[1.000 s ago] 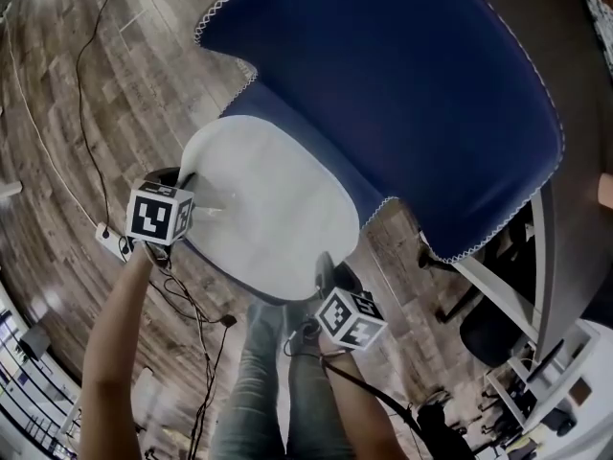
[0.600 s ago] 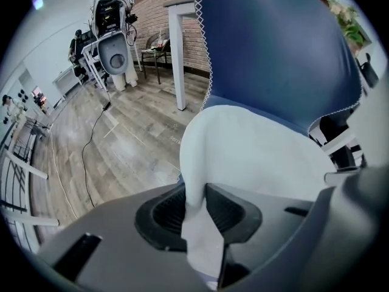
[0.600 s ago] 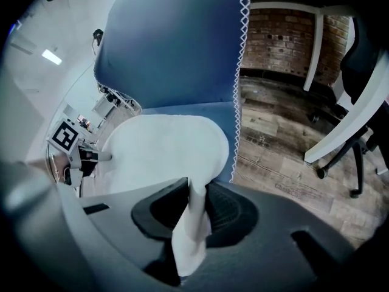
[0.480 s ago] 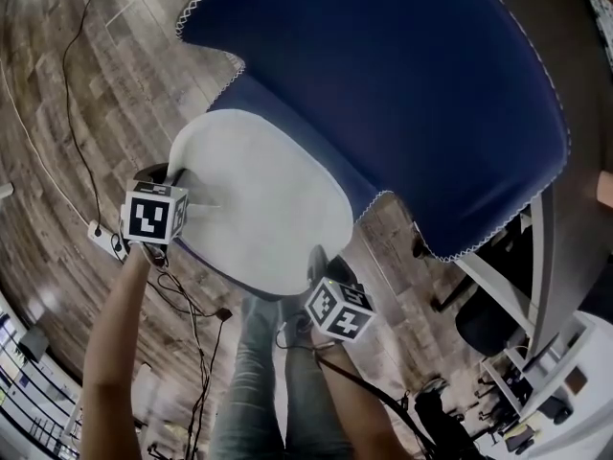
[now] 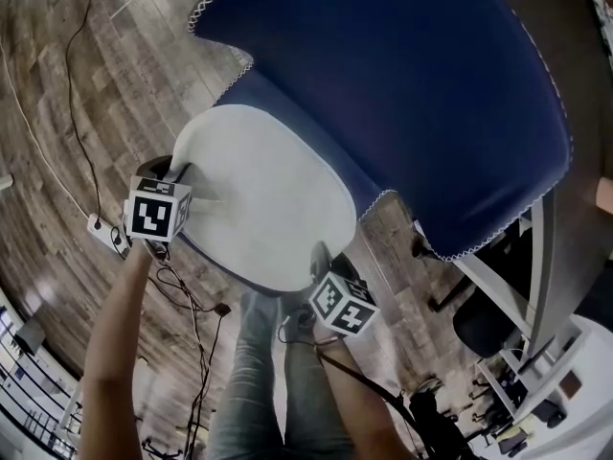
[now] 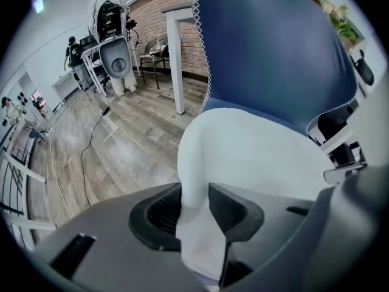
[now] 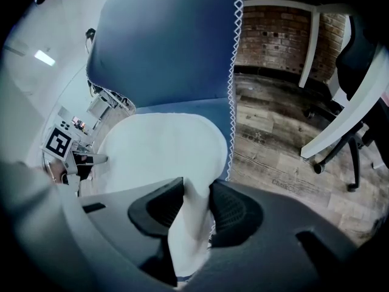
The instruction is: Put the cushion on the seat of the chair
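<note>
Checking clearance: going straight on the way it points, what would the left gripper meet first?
The cushion: its edge sits between the jaws of the left gripper, which have just been opening; the seat probably lies beneath.

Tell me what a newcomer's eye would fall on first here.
The big blue chair fills the upper right of the head view, and a white cushion lies on its seat. The left tool is at the cushion's left edge and the right tool at its near edge. Both tools' jaws have just been opening, with the cushion's edge pressed between them.
</note>
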Tool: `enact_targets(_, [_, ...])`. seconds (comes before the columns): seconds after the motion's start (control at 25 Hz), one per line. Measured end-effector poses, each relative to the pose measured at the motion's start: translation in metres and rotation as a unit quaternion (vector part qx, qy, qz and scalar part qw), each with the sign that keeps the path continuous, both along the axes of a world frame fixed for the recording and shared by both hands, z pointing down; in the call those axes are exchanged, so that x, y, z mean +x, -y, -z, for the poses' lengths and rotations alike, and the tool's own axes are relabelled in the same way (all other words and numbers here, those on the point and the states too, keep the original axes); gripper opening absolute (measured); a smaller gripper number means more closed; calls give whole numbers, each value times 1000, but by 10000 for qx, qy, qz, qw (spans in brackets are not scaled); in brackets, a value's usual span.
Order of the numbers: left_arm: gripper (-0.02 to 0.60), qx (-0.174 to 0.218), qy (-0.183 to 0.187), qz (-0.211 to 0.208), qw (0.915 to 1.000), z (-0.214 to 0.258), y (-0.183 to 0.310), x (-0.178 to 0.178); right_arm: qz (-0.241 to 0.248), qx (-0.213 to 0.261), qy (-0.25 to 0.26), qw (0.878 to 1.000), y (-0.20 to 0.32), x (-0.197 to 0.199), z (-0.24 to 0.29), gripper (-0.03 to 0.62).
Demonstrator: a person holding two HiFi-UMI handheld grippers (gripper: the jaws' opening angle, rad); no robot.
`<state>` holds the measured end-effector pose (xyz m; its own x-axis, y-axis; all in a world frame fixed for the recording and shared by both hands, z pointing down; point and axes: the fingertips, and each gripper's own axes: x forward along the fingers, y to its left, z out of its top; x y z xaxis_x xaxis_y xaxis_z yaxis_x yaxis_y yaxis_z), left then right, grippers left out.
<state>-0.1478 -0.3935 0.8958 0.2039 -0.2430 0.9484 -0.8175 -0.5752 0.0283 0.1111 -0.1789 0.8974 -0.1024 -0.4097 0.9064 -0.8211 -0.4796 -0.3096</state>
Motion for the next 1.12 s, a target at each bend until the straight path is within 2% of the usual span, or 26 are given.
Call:
enact_targets(0.12, [149, 40, -73, 112, 9999, 0, 2, -6, -3, 20, -31, 10000, -1, 0, 0, 143])
enact_targets(0.32, [236, 117, -288, 578, 9978, 4, 7, -19, 140, -21, -125, 9998, -2, -2, 3, 173])
enact_targets(0.48, [250, 258, -398, 728, 9962, 12, 7, -25, 266, -17, -178, 9995, -4, -6, 6, 261])
enact_targets(0.8, [255, 626, -550, 870, 9927, 41, 6, -27, 71, 161, -605, 9980, -8, 11, 23, 321])
enact_targets(0.96, [255, 977, -1040, 1157, 9830, 83, 2, -22, 89, 430, -908, 9949, -8, 18, 51, 321])
enact_targets(1.12, [255, 1321, -1543, 1422, 9688, 137, -14, -19, 509, 665, -1087, 9905, -9, 8, 83, 345])
